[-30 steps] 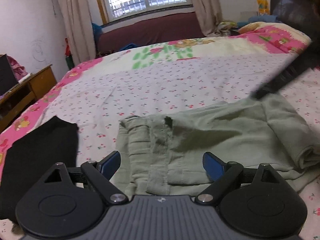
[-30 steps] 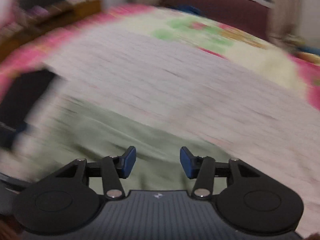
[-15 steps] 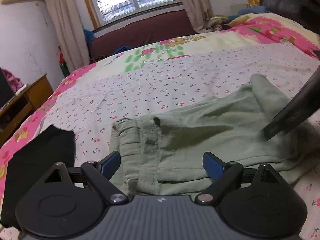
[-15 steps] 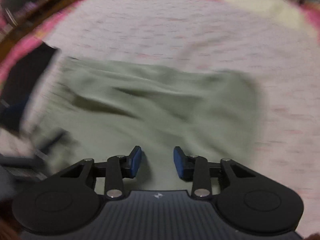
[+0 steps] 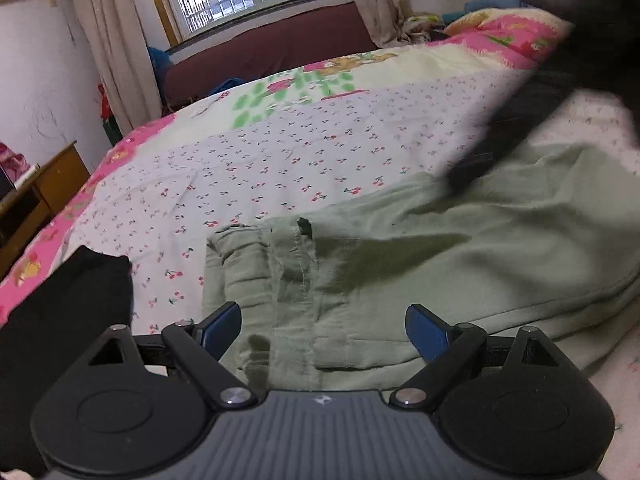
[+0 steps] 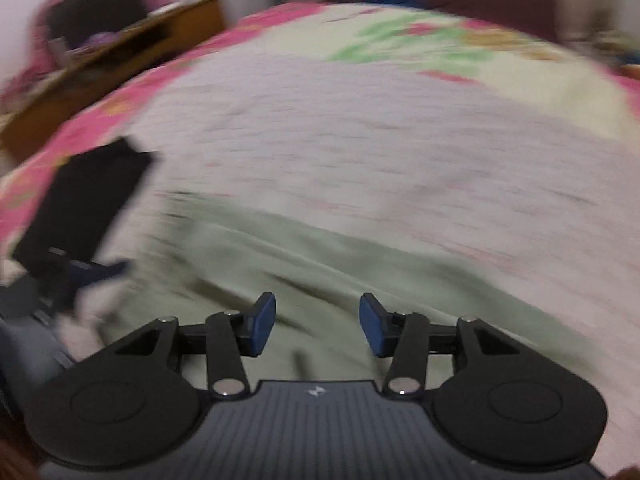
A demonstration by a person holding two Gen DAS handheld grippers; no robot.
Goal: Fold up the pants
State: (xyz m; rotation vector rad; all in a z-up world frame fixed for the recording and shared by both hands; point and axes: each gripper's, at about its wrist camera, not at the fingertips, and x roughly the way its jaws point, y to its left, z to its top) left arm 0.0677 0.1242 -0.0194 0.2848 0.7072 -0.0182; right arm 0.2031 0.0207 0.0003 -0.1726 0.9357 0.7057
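Right tool (image 6: 317, 328) opening, nothing between pads, above blurred green pants (image 6: 320, 272); left tool (image 5: 323, 330) wide open over waistband; bed (image 5: 300, 152) edges cut off.

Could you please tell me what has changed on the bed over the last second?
The right gripper swung over the pale green pants, flattening the raised leg end; its jaws are opening, empty. The left gripper stayed open at the waistband, and the black folded garment kept its place.
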